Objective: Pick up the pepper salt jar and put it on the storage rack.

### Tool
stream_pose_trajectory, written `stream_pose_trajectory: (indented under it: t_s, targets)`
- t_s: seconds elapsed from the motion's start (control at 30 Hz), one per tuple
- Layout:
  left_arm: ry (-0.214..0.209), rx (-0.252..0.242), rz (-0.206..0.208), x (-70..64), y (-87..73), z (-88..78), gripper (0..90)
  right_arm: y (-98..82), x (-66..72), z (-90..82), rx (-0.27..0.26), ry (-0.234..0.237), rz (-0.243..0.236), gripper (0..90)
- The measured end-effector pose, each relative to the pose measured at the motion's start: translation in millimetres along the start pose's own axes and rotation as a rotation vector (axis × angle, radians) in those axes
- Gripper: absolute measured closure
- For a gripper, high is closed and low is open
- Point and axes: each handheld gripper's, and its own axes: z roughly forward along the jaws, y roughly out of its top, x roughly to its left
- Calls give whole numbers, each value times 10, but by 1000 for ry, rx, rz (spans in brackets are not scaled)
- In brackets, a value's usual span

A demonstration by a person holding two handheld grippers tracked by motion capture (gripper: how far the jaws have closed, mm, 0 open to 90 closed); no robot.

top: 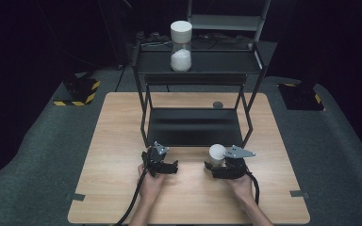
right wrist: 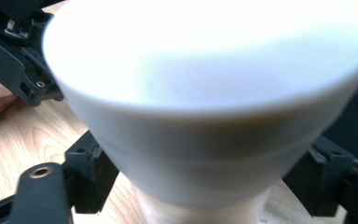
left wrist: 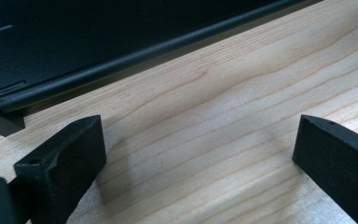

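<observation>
On the left side of the wooden table (top: 122, 141), the left gripper (top: 162, 165) is sitting with its jaws wide apart and nothing between them, just in front of the black shelf rack (top: 195, 125). Over to the right, the right gripper (top: 219, 169) is straddling a white-lidded jar (top: 217, 154) that's standing upright near the rack's front edge. I can't really tell if the pads are actually pressing on it.

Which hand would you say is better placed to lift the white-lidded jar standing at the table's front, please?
The right. Its claw already has the jar between its jaws, under the wide white lid, as the right gripper view shows. The left claw stands open over bare table, apart from the jar.
</observation>
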Motion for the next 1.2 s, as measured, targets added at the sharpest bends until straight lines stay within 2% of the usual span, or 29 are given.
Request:
stream_pose_trajectory:
  t_s: [0.07,0.33,0.6,0.77,0.93,1.2]
  targets:
    - [0,0,0,0,0,0,24,-24,30,-12,-24,-10,-16,253]
    - [0,0,0,0,0,0,24,-37,50,-31,-41,-19,-32,320]
    - [-1,-1,-3,0,-1,1,24,-29,49,-29,-44,-19,-49,336]
    - [-1,-1,-3,0,-1,1,24,-23,52,-26,-45,-22,-52,340]
    - [-1,0,-3,0,0,0,24,-43,7,-37,-56,-16,-23,342]
    - [-1,-1,-3,0,-1,1,24,-20,-4,-91,-54,-32,-24,343]
